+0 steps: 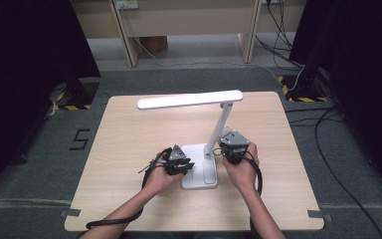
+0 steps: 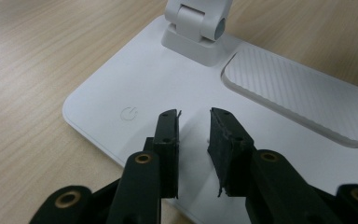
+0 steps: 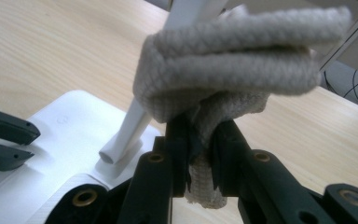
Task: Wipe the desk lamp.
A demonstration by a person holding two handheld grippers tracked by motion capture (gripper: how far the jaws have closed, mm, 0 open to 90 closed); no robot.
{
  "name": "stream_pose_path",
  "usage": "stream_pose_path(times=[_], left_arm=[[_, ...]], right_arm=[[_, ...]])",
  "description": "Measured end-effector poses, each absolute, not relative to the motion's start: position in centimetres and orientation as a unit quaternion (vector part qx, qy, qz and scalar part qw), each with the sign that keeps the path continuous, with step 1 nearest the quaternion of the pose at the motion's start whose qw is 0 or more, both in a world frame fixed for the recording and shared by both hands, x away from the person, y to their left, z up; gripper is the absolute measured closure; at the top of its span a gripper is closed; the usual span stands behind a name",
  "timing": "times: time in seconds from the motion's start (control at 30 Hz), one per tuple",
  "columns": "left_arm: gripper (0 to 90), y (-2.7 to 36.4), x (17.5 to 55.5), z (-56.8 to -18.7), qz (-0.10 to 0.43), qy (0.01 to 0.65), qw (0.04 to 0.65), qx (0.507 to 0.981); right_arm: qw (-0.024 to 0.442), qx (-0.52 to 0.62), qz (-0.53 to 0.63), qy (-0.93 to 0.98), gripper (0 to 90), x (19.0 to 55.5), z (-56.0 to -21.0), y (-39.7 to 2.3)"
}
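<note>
High view: wooden table (image 1: 129, 149) with a white desk lamp (image 1: 214, 134), and a gripper at each side of the lamp's base.

Lamp base (image 2: 135, 93) lies flat on the table near its front edge; the stem (image 1: 220, 127) rises tilted from the hinge (image 2: 198, 28), and the light bar (image 1: 189, 99) extends level to the left. Left gripper (image 2: 193, 121) hovers just above the base beside the power symbol (image 2: 128, 113), jaws a narrow gap apart with nothing between them. Right gripper (image 3: 200, 135) is clamped on a folded beige cloth (image 3: 233, 60), which bulges above the jaws and sits just beside the stem; whether it touches the stem cannot be told.
</note>
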State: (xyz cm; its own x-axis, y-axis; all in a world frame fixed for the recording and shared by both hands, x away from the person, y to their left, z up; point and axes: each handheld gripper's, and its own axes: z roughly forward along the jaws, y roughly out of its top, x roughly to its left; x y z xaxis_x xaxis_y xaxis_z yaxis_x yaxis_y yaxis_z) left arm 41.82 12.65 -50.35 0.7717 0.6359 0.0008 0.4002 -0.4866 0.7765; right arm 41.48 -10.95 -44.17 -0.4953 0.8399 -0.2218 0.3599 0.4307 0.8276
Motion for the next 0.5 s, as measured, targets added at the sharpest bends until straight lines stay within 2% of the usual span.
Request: stream_pose_path(times=[0.5], left_arm=[[72.1,12.7,41.9,-50.3,0.14,0.308,0.402,0.851]], right_arm=[[0.312,0.39,0.363,0.787,78.9,41.5,-45.5,-10.3]])
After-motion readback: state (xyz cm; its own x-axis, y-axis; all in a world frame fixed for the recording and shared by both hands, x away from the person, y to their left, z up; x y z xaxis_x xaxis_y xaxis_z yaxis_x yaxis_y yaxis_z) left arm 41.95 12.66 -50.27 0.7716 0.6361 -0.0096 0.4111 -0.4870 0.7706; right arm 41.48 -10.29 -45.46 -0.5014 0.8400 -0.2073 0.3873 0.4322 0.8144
